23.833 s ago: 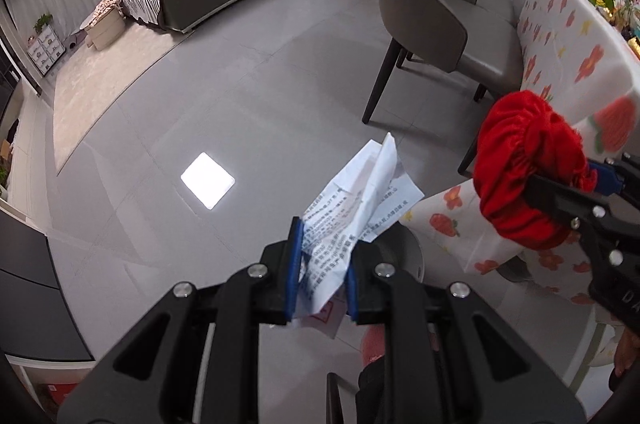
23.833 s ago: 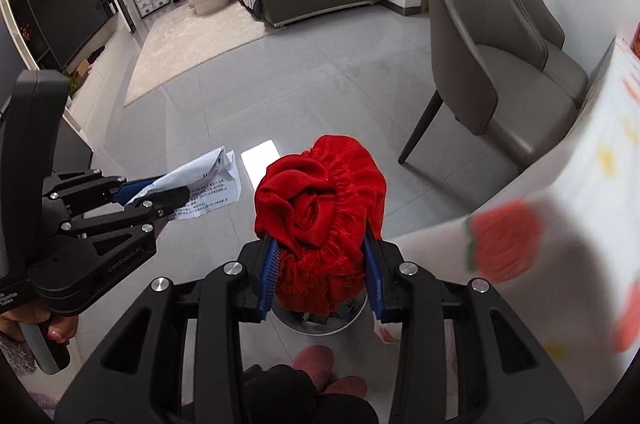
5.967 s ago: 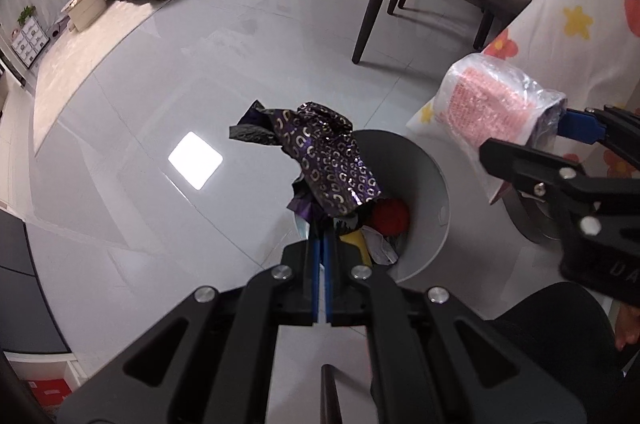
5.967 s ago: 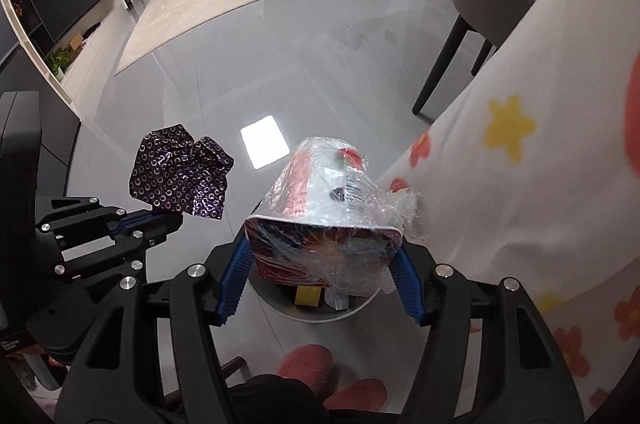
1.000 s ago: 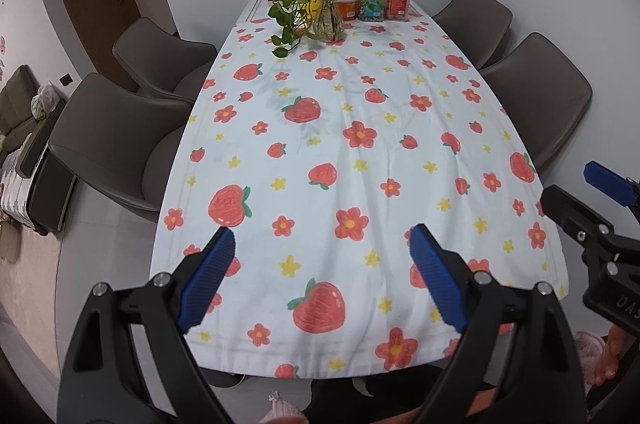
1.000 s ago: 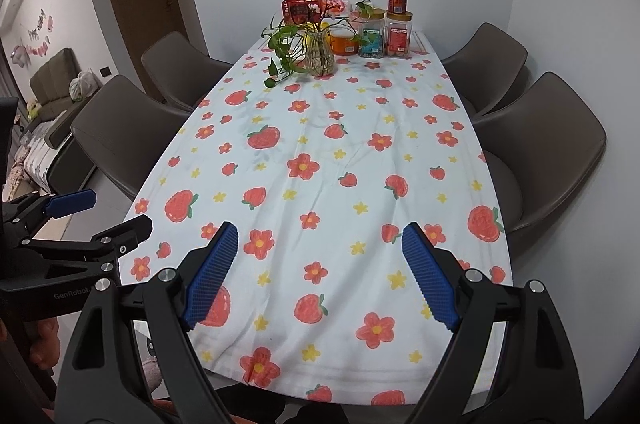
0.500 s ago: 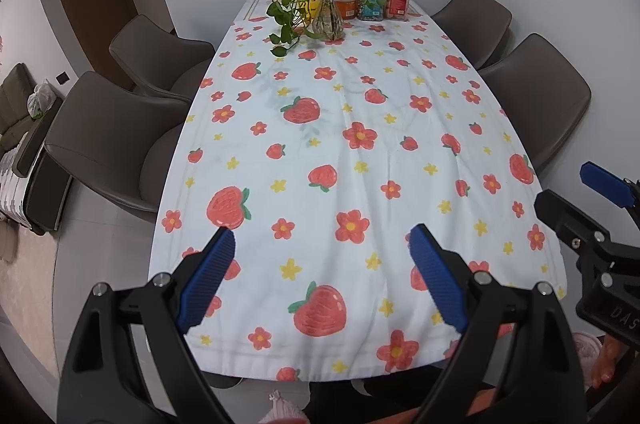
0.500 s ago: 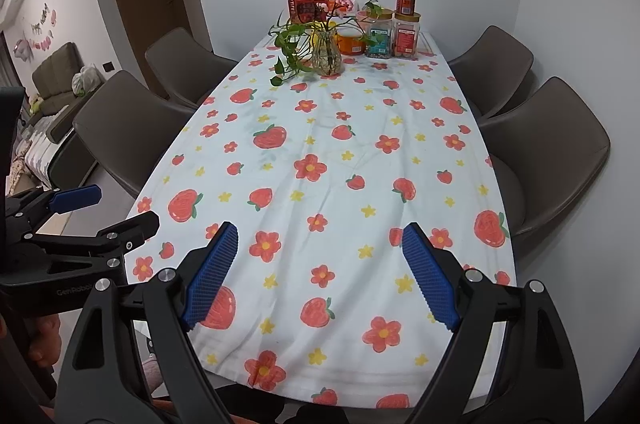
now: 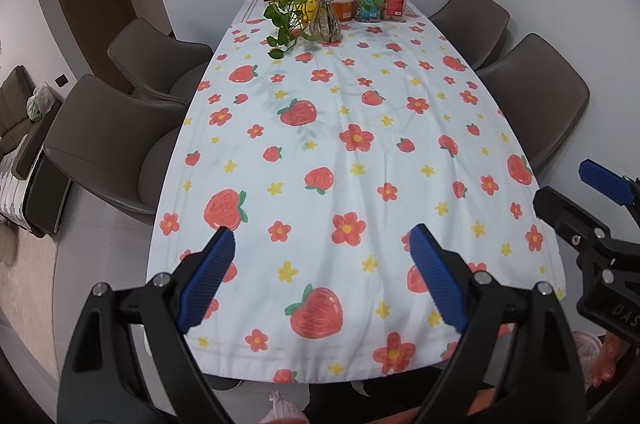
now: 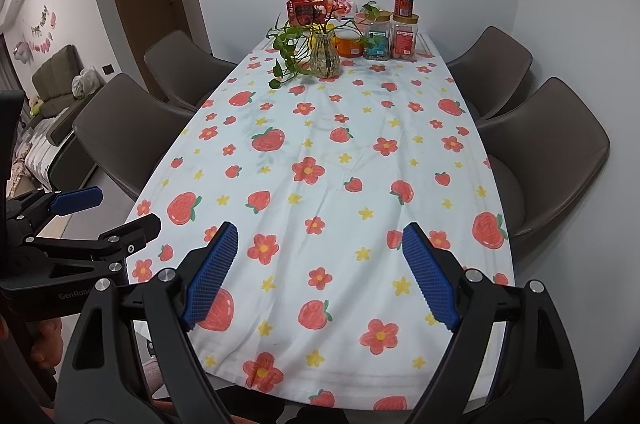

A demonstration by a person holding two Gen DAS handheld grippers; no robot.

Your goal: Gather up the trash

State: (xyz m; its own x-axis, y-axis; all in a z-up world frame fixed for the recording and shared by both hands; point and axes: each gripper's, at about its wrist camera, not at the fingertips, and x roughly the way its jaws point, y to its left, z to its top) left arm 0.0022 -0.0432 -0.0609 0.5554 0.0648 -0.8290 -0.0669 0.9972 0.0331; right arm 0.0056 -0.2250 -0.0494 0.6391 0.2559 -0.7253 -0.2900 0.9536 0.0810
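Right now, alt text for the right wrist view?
Open right gripper, holding nothing, faces a long table in a strawberry tablecloth. A vase, jars and a can sit at its far end; the left gripper shows at left.

This is a home dining room. A long table under a white cloth printed with strawberries and flowers (image 9: 332,152) is ringed by brown padded chairs (image 9: 100,140). At its far end stand a glass vase of pink blossoms and trailing green leaves (image 9: 325,20) and plastic snack jars (image 10: 404,38). A grey sofa (image 10: 52,80) shows through the doorway.
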